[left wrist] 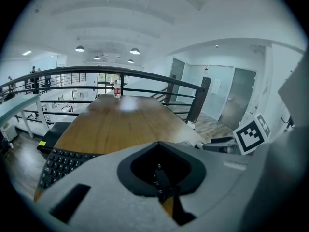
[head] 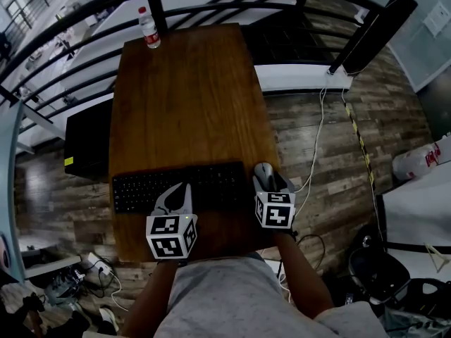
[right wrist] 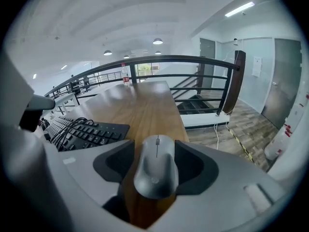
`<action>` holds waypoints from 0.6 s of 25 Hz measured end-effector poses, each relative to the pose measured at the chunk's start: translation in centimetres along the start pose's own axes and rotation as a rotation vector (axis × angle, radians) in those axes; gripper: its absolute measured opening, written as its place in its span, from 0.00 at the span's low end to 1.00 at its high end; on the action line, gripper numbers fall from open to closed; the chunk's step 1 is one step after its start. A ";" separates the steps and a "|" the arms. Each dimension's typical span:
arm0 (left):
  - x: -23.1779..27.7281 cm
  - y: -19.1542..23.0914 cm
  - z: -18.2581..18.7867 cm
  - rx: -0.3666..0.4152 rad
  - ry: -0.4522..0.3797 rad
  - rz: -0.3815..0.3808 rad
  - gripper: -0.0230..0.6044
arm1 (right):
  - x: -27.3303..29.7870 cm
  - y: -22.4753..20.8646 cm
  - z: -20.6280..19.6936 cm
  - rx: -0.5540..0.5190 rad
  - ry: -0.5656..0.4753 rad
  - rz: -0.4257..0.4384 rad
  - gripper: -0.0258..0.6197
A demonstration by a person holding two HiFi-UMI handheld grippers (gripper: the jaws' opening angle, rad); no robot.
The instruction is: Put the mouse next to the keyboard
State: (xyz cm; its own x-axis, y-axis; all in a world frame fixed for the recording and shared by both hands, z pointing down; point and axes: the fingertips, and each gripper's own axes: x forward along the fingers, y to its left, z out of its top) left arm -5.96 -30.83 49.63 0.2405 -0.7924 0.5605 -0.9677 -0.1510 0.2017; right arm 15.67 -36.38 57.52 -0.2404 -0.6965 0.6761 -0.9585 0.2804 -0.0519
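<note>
Wooden tabletop [head: 183, 97], plank floor [head: 331, 132] around. Near edge: left claw [head: 182, 189] closed, empty, over keyboard [head: 141, 189]. Right claw [head: 270, 181] around mouse [head: 263, 174], pads against both its sides; mouse lies on tabletop just at 3 o'clock of keyboard. Far edge, 11 o'clock: bottle [head: 149, 28] upright. Behind, dark railing [right wrist: 183, 58].

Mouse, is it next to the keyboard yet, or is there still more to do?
Nearly done, it looks like. The mouse lies on the table, right beside the right end of the keyboard. In hand: the fingers of the right gripper sit either side of it; whether they squeeze it I cannot tell. Left, probably: let go and pull back. The left gripper is shut and holds nothing.
</note>
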 end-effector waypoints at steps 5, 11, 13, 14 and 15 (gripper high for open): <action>-0.5 0.1 0.7 -0.007 -0.024 -0.003 0.03 | -1.5 1.5 2.0 -0.025 -0.051 0.037 0.41; -1.6 0.2 1.9 -0.010 -0.060 -0.011 0.03 | -3.5 4.2 4.8 -0.070 -0.112 0.097 0.33; -2.0 0.2 2.3 -0.010 -0.074 -0.012 0.03 | -4.1 5.1 5.7 -0.083 -0.132 0.118 0.32; -2.2 0.3 2.5 -0.009 -0.080 -0.012 0.03 | -4.4 5.6 6.2 -0.090 -0.144 0.130 0.31; -2.3 0.3 2.7 -0.008 -0.086 -0.011 0.03 | -4.7 6.0 6.7 -0.098 -0.156 0.142 0.30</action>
State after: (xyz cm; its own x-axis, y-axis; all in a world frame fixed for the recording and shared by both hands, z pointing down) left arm -7.05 -30.66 46.19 0.2434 -0.8388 0.4870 -0.9643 -0.1553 0.2144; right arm 10.01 -35.83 49.05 -0.3997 -0.7372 0.5447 -0.8958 0.4403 -0.0614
